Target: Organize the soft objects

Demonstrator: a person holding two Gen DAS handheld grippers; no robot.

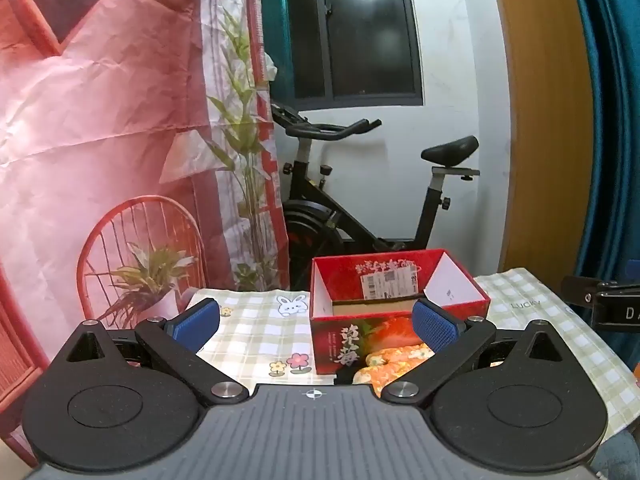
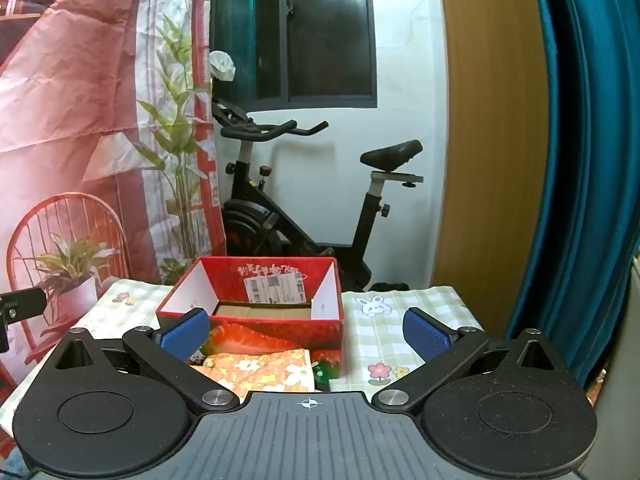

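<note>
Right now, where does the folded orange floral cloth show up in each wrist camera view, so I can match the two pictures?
Left wrist view: the folded orange floral cloth lies low and right of centre, beside the right blue finger pad.
Right wrist view: the cloth lies low and left of centre, between the open fingers.
Shared landmark: the open red cardboard box stands directly behind it in both.

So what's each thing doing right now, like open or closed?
Left tongs: open, holding nothing.
Right tongs: open, holding nothing.
Red box: upright, open on top, nothing soft seen inside.
Flowery cloth: folded, lying before the box.
Tablecloth: spread flat.
</note>
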